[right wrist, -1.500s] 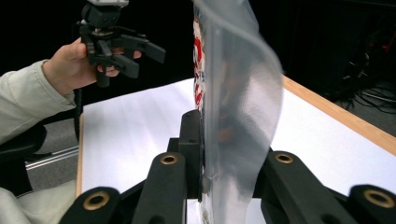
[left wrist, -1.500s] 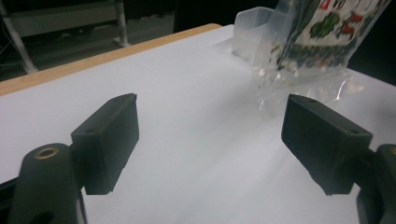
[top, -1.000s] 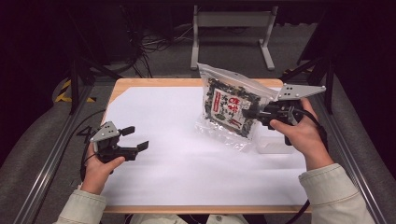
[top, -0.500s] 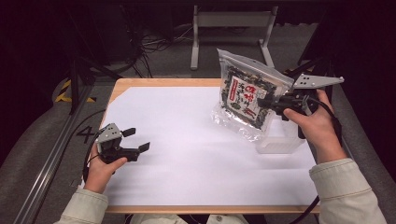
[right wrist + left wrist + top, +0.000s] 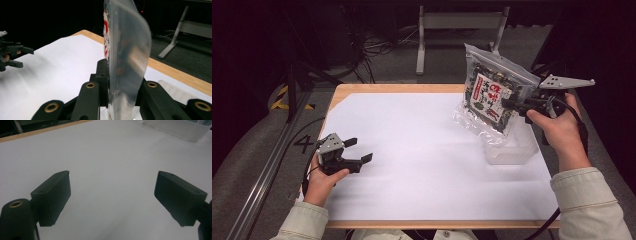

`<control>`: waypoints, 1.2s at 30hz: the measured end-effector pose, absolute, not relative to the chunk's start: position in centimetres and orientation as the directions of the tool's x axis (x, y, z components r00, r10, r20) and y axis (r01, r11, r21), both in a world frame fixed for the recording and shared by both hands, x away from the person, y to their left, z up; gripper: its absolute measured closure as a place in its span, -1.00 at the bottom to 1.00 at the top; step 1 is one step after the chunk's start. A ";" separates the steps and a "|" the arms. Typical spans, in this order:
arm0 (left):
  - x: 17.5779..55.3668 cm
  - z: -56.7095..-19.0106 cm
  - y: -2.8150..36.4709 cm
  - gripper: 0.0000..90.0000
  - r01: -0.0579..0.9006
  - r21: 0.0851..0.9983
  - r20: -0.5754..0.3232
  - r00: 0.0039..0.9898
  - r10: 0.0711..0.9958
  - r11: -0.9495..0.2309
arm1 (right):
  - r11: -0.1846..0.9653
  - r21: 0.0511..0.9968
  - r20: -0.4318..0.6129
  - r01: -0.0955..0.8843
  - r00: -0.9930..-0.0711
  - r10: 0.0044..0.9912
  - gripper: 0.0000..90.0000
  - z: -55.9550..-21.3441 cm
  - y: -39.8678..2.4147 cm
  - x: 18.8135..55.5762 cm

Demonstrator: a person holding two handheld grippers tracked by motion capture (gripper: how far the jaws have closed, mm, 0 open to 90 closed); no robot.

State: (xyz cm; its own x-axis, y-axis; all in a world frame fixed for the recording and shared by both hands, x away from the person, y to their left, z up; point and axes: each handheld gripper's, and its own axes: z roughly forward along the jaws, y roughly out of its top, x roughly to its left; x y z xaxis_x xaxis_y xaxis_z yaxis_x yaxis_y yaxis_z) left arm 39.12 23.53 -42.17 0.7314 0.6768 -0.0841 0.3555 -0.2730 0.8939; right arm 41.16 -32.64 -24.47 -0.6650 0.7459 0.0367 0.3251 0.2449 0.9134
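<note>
**Right gripper clamps a snack bag above the table's far right**

Right gripper (image 5: 507, 103) is clenched on the edge of a clear snack bag (image 5: 489, 97), its 2 jaws pressed flat against the plastic from either side (the right gripper view looks straight along the bag's thin edge (image 5: 125, 62)). That bag hangs in the air, tilted, stretching up and to the left from the jaws, with its lower end just above a clear plastic container (image 5: 512, 147) that sits on the white table (image 5: 422, 165) near the right edge.

Holding it, the right hand (image 5: 557, 125) is raised above the table, forearm coming up from the lower right corner in a pale sleeve. At the near left edge, well apart from the bag, the left hand (image 5: 324, 175) rests low with the left gripper (image 5: 359, 150) pointing across the table toward the right. Its jaws stand spread wide, nothing between them but bare white surface, as the left gripper view (image 5: 112, 200) shows.

Printed red and white lettering on the bag's label is too small to read, and its dark contents cannot be identified. Part of the container lies hidden behind the bag's lower end.
</note>
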 end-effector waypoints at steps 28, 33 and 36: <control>39.2 -42.3 23.4 -0.65 0.356 0.889 -0.073 0.733 0.677 -0.289 | 0.207 0.902 0.036 0.378 -0.545 0.838 0.69 -26.3 -37.0 41.2; 39.2 -42.2 23.6 -0.65 0.355 0.889 -0.072 0.732 0.678 -0.289 | 0.203 0.897 0.045 0.393 -0.537 0.842 0.69 -27.0 -37.4 41.4; 39.2 -42.2 23.7 -0.65 0.352 0.893 -0.075 0.731 0.678 -0.281 | 0.203 0.895 0.045 0.396 -0.534 0.845 0.69 -27.4 -37.6 41.6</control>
